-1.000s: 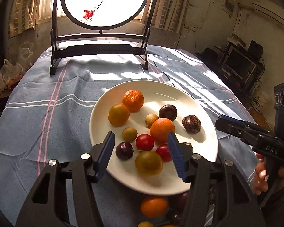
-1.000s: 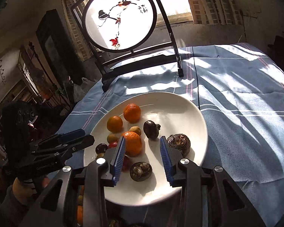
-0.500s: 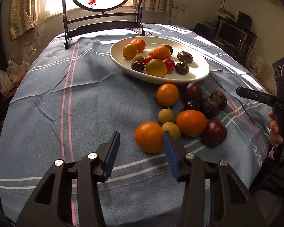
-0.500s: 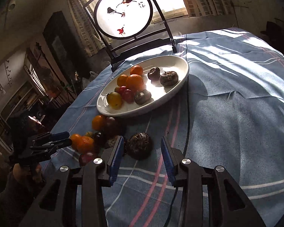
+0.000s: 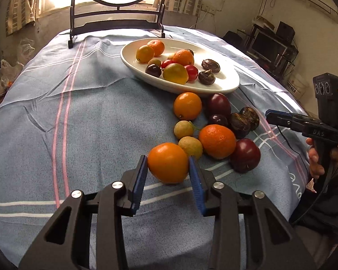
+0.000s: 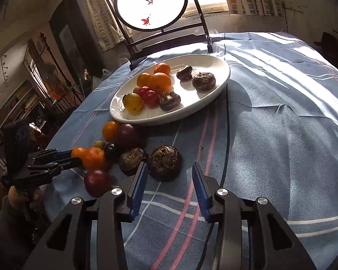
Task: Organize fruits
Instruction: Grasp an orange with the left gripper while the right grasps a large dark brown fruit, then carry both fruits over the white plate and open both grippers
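- Nearest on the blue striped cloth of the tabletop (image 5: pixel 90 117), well short of the white oval ceramic plate (image 5: pixel 227 85), the left tool (image 5: pixel 167 175) has just been closing; its blue pads now stand at both flanks of a round orange citrus fruit (image 5: pixel 167 162) and seem to pinch it.
- On the plate's near right, the right tool (image 6: pixel 169 177) hangs with its jaws parted; a dark, rough brown water chestnut (image 6: pixel 164 162) lies just ahead of the left pad, off-centre and not gripped.
- Between the tools and the plate lie the loose fruits: more oranges, two small yellow-green fruits, dark red plums and another chestnut.
- The plate already carries oranges, red cherry tomatoes, a plum and chestnuts.
- Judged step: picking loose fruit for the plate. The next move likely calls for a firm squeeze and a clean lift of the orange clear of its touching neighbour, while the right tool shifts leftward to centre on the chestnut before closing.
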`<action>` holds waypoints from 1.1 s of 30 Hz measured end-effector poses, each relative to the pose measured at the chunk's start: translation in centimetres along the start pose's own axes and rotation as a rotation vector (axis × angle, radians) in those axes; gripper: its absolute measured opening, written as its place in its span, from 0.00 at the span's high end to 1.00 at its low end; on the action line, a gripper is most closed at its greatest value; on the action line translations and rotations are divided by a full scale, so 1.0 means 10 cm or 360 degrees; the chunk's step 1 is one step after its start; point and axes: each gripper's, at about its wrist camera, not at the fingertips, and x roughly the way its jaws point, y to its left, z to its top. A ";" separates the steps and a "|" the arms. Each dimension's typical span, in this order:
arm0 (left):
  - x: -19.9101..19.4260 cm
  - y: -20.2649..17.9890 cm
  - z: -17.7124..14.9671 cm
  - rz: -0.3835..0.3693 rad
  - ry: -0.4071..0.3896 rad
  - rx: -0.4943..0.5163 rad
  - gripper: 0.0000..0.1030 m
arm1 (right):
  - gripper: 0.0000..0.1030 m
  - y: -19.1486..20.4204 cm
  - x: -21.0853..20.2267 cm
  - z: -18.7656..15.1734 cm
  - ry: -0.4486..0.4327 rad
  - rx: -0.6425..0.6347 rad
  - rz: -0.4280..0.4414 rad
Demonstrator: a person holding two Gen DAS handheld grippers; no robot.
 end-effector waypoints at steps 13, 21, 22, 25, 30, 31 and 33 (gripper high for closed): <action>-0.36 -0.14 -0.15 -0.0024 -0.0097 -0.0020 0.65 | 0.55 0.26 0.40 0.13 0.0197 -0.0296 -0.0262; -0.39 -0.16 -0.09 -0.0055 -0.0136 -0.0046 0.65 | 0.59 0.22 0.08 0.06 0.0060 -0.0220 -0.0130; -0.41 -0.17 -0.07 -0.0057 -0.0149 -0.0044 0.65 | 0.59 0.20 -0.01 0.07 0.0023 -0.0200 -0.0107; -0.46 -0.21 0.04 -0.0055 -0.0194 -0.0028 0.65 | 0.59 0.10 -0.28 0.16 -0.0068 -0.0123 -0.0021; -0.47 -0.31 0.28 -0.0038 -0.0279 0.0039 0.65 | 0.58 -0.04 -0.55 0.36 -0.0187 -0.0080 0.0022; -0.45 -0.33 0.32 -0.0041 -0.0290 0.0050 0.65 | 0.58 -0.07 -0.56 0.40 -0.0198 -0.0070 0.0016; -0.38 -0.35 0.45 -0.0037 -0.0285 0.0071 0.65 | 0.58 -0.14 -0.53 0.51 -0.0200 -0.0033 0.0022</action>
